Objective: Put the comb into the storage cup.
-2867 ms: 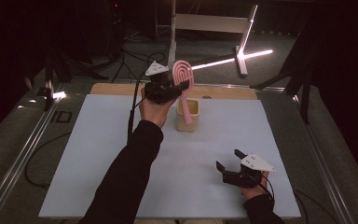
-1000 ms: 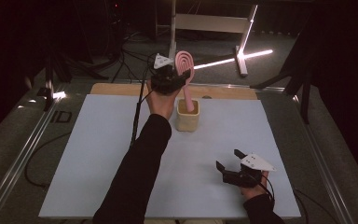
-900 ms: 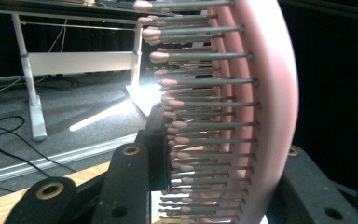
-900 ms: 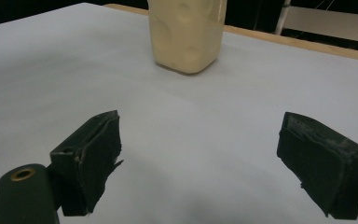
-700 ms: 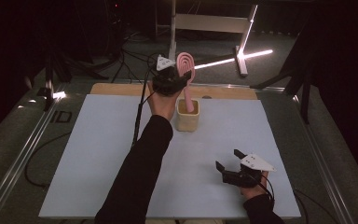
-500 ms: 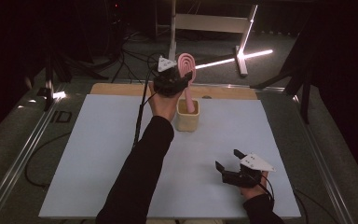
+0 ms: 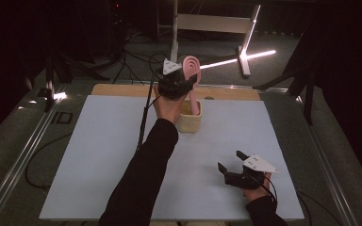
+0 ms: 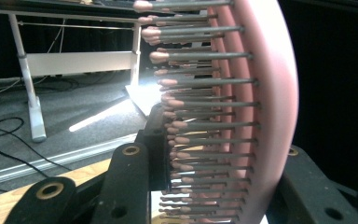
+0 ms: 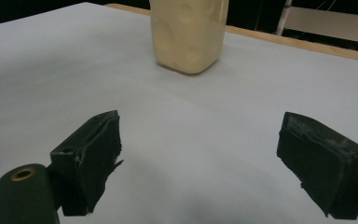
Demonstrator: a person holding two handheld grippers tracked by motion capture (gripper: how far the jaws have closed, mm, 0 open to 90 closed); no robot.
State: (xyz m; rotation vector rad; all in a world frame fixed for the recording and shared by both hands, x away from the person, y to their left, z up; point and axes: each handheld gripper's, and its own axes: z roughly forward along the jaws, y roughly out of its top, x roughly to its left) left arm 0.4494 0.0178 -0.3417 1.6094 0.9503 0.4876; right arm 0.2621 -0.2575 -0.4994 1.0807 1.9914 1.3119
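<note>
The left tongs (image 7: 188, 80) are clamped on a pink hairbrush (image 7: 190, 70), gripping it at the head, one black jaw against the bristle side and the other against the smooth pink back. In the left gripper view the brush (image 8: 242, 116) stands upright between the jaws, its grey pins with rounded pink tips pointing toward the left jaw. Below these tongs the brush handle runs down into a cream holder (image 7: 190, 121) standing on the white counter (image 7: 99, 155). The right tongs (image 7: 231, 167) rest low on the counter, well apart from the left tongs and nearer the person, jaws spread wide with nothing between them. Ahead of them in the right gripper view stands the cream holder (image 9: 189, 35).
</note>
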